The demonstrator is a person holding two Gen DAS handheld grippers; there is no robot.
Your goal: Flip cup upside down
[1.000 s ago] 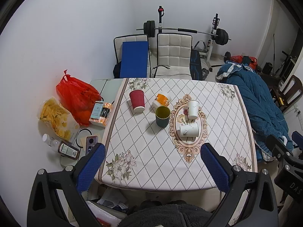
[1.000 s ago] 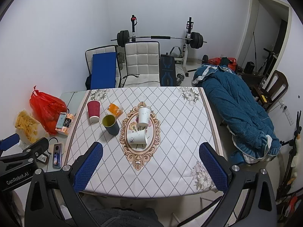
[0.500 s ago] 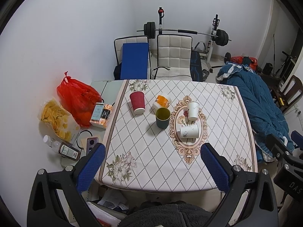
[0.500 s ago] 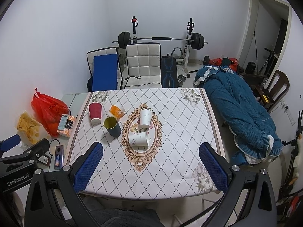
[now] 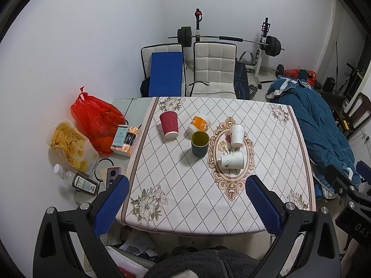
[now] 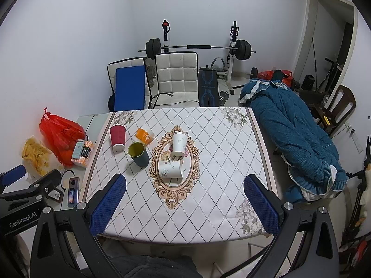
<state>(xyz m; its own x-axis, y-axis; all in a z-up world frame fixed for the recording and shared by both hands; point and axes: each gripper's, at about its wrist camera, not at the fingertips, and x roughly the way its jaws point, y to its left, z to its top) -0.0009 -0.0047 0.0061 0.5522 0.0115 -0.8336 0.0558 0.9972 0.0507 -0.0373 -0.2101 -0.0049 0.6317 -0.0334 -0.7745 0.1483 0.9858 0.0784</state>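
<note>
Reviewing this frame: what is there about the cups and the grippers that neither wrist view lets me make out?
- Green cup: anything inside; only its upper inner wall shows in either view.
- Lying white cup: its mouth faces away in both views, interior hidden.
- Orange-and-white item: too small to identify; the green cup partly covers it.
- Left gripper and right gripper: the holding hands fall below both frames.

Dark red ribbed cup [image 5: 169,125], olive-and-teal cup [image 5: 199,143], white floral-print cups [image 5: 232,160], diamond-lattice tablecloth [image 5: 185,185]
</note>
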